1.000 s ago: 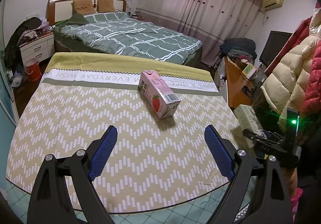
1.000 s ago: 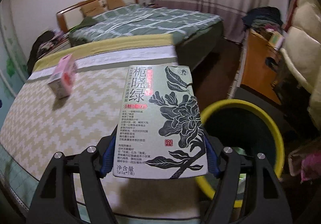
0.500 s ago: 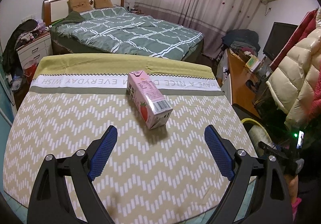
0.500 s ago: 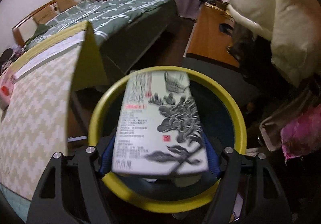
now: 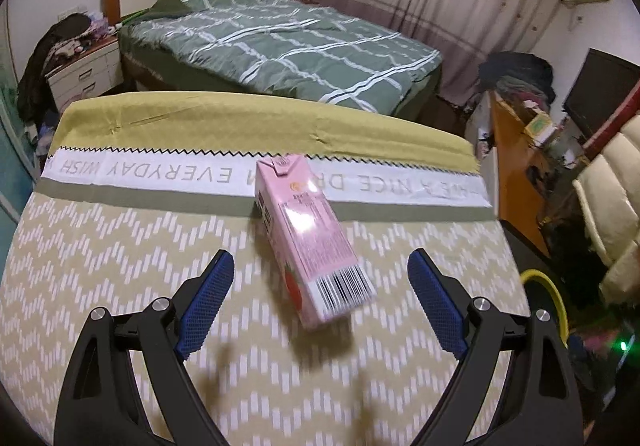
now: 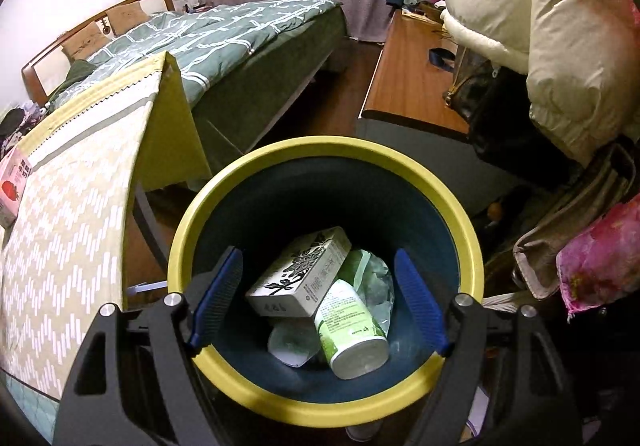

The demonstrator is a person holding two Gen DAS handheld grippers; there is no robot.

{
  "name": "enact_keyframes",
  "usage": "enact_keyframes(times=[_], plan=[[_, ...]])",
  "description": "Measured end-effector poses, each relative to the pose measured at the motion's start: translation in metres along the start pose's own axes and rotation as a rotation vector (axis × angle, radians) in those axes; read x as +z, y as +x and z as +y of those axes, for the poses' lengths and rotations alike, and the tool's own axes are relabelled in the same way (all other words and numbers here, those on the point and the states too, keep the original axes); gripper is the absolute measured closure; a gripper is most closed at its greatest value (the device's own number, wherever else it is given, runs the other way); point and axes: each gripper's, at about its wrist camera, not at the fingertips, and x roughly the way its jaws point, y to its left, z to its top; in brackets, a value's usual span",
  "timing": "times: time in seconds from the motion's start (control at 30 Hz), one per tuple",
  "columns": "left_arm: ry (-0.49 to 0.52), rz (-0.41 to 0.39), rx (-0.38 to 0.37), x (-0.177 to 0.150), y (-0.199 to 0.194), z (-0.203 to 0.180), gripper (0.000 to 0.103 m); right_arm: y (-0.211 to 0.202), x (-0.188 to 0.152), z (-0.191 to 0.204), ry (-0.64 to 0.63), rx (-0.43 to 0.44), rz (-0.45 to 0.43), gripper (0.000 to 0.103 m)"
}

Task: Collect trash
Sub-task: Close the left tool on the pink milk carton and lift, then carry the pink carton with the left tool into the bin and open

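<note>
Awaiting pickup: pink carton (image 5: 308,246) ahead of spread left gripper (image 5: 320,298); right gripper (image 6: 318,298) (released, empty) above bin (image 6: 460,214).

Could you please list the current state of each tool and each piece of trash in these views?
Left tool: open, empty, around the carton's near end.
Right tool: open, empty, above the bin.
Pink carton: lying on the tablecloth.
Tea box: inside the bin, tilted.
Green can: inside the bin, on its side.
Bin: lidless, partly filled.

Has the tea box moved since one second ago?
Yes. The tea box has left the open right gripper and now lies inside the yellow-rimmed bin.
</note>
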Motion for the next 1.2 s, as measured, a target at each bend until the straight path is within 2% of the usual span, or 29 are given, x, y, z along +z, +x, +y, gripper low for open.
enact_keyframes(times=[0.17,0.23,0.4,0.6,0.67,0.77,1.03,1.2], plan=[[-0.003,0.031,0.069,0.018,0.030,0.001,0.017,0.004,0.001,-0.001,0.001,0.001,0.009,0.029],[-0.011,0.051,0.082,0.023,0.040,0.003,0.022,0.006,0.001,-0.002,0.000,0.002,0.012,0.029],[-0.028,0.085,0.091,0.035,0.061,0.005,0.029,0.010,0.002,-0.002,-0.003,0.005,0.017,0.029],[-0.010,0.130,0.077,0.040,0.077,0.005,0.046,0.011,0.000,-0.002,-0.002,0.018,0.020,0.029],[0.004,0.133,0.072,0.039,0.076,0.003,0.050,0.010,-0.001,-0.003,0.002,0.022,0.020,0.029],[0.039,0.130,0.058,0.035,0.073,-0.003,0.065,0.007,-0.005,-0.005,0.003,0.017,0.016,0.029],[0.171,0.070,0.008,0.020,0.036,-0.039,0.066,-0.021,-0.016,-0.015,0.019,0.006,-0.031,0.029],[0.296,0.048,-0.087,0.000,0.000,-0.093,0.066,-0.052,-0.026,-0.031,0.057,0.002,-0.085,0.029]])
